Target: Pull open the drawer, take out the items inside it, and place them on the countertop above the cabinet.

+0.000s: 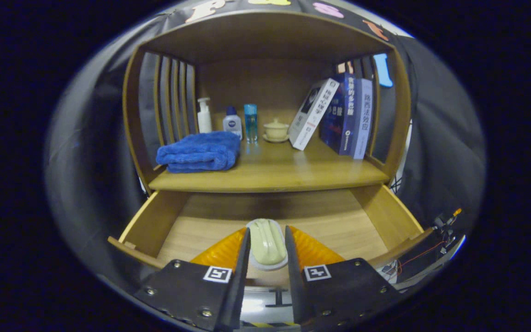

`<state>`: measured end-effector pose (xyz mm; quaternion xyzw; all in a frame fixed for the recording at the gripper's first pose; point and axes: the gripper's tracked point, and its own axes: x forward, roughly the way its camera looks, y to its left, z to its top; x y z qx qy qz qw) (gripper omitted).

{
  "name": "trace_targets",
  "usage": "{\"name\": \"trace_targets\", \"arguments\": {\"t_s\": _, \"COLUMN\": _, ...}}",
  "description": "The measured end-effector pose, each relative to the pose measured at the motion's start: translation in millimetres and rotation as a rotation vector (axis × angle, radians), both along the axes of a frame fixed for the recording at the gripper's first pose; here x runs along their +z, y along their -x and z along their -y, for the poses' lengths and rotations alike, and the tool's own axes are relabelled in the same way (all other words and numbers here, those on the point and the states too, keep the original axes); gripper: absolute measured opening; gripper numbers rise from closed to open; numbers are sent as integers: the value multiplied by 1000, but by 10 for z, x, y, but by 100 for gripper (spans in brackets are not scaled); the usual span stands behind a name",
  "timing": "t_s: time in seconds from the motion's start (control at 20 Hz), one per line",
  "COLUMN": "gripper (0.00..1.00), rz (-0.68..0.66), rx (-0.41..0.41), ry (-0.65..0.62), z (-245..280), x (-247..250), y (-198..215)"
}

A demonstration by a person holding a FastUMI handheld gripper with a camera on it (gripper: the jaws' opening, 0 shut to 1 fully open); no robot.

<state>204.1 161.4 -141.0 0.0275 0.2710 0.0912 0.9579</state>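
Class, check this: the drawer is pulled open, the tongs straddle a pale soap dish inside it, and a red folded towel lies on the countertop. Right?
One error: the gripper view shows the folded towel is blue. The open drawer, the tongs straddling the pale soap dish, and the countertop are right.

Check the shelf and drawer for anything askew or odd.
One white book leans tilted against the upright books on the shelf. Otherwise tidy: drawer open, tongs closed around a pale soap dish.

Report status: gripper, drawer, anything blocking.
Gripper closed on a pale oval soap dish, both fingers pressing its sides. Drawer pulled open, dish low inside it. Countertop above has free space beside the blue towel; nothing blocking.
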Motion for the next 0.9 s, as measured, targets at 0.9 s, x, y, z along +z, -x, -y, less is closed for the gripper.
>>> {"name": "trace_targets", "arguments": {"t_s": 0.9, "gripper": 43, "rz": -351, "rx": 4, "ry": 10, "z": -105, "x": -1013, "y": -449}}
